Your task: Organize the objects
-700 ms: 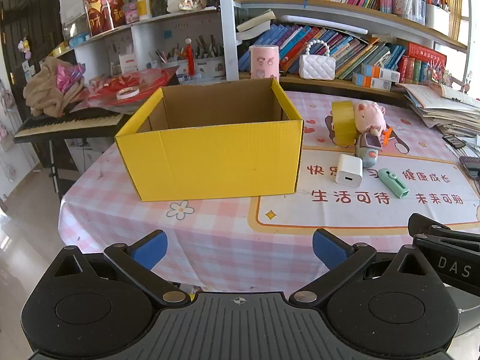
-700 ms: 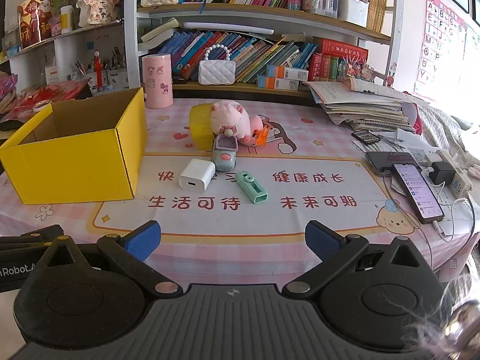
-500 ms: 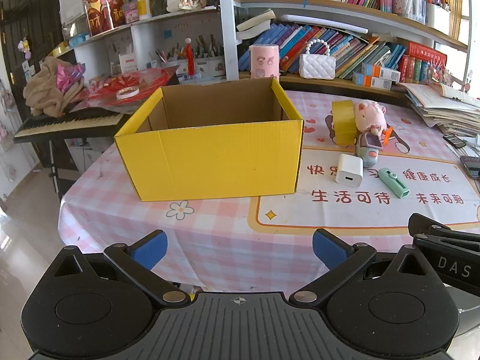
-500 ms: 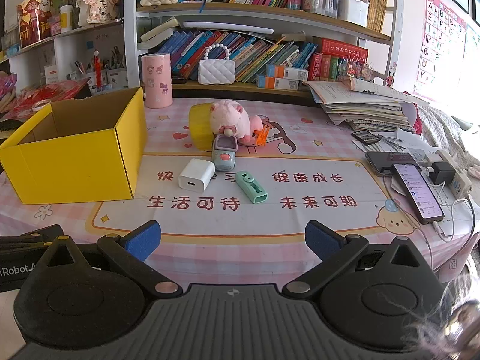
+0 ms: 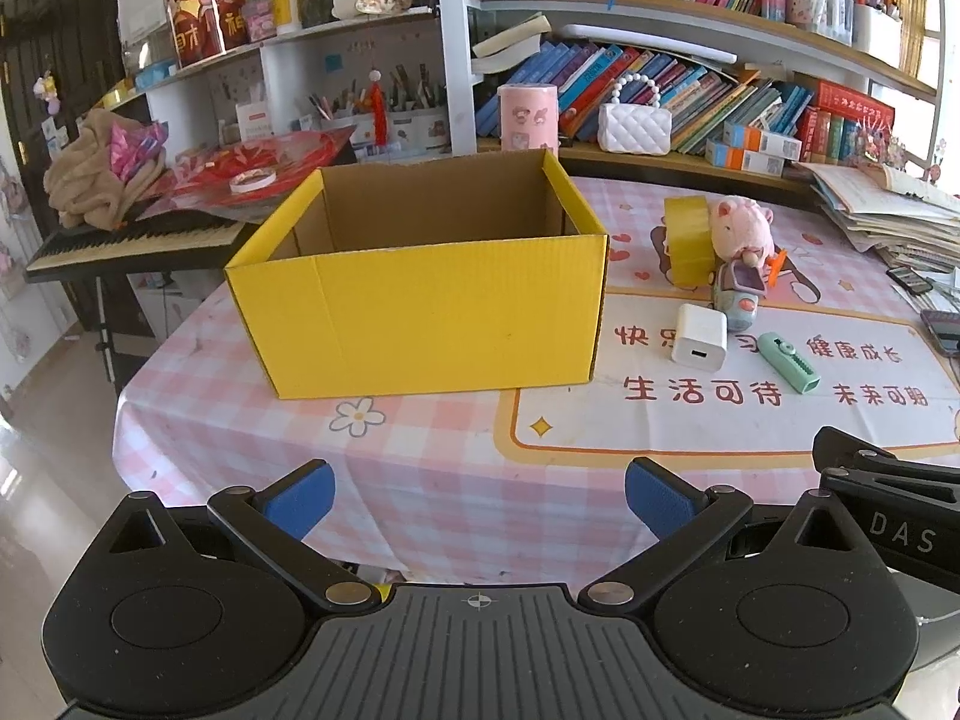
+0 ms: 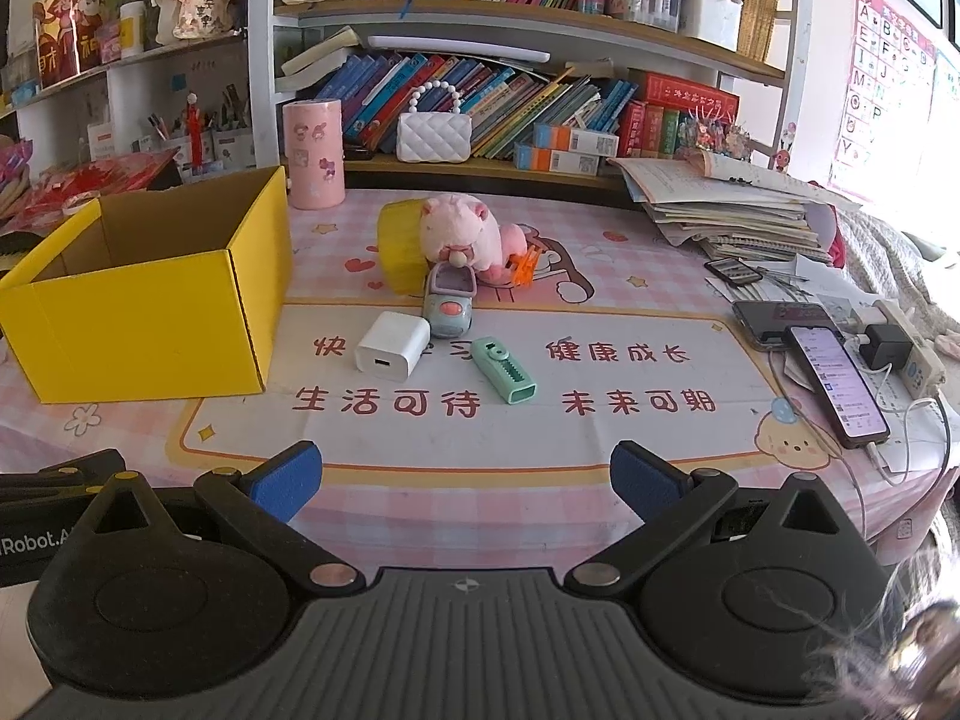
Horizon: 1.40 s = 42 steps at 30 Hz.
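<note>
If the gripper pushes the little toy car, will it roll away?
Probably. The toy car looks to sit on wheels on the smooth mat, so a nudge could send it rolling. It looks small and likely light. Its raised lid leans against the pink plush, which may topple.

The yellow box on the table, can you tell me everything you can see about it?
The yellow box is corrugated cardboard, bright yellow outside and plain brown inside. Its top is open and it looks empty, though its floor is hidden. It stands upright on the pink checked tablecloth, left of the white charger and the toys. Nothing touches it except the cloth beneath.
</note>
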Each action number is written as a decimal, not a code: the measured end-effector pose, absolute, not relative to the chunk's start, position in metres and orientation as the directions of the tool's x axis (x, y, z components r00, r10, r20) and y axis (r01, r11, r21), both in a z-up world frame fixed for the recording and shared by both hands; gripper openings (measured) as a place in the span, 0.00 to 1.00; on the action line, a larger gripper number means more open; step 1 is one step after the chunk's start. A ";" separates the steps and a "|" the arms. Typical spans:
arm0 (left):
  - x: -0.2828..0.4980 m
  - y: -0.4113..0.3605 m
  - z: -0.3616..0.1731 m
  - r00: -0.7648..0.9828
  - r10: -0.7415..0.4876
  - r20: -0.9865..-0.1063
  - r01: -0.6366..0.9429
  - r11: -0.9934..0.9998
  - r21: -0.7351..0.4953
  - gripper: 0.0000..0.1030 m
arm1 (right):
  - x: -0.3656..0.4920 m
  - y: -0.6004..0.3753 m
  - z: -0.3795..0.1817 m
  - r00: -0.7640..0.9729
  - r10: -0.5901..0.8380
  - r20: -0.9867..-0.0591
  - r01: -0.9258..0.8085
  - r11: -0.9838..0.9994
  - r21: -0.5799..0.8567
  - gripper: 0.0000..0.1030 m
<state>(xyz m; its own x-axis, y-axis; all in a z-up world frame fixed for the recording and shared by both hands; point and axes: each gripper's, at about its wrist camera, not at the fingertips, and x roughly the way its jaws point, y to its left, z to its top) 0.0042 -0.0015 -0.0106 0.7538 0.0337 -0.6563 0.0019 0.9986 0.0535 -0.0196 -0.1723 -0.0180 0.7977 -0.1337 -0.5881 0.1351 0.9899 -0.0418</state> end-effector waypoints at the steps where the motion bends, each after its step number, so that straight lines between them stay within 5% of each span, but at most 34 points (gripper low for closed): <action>1: 0.004 -0.001 -0.010 0.754 0.034 -0.656 0.002 0.999 0.054 1.00 | -0.019 -0.172 -0.018 0.797 -0.134 -0.589 0.135 0.990 -0.042 1.00; 42: 0.020 -0.016 -0.015 0.723 0.052 -0.689 -0.006 0.998 0.070 1.00 | -0.012 -0.181 -0.020 0.785 -0.117 -0.608 0.123 0.992 -0.031 1.00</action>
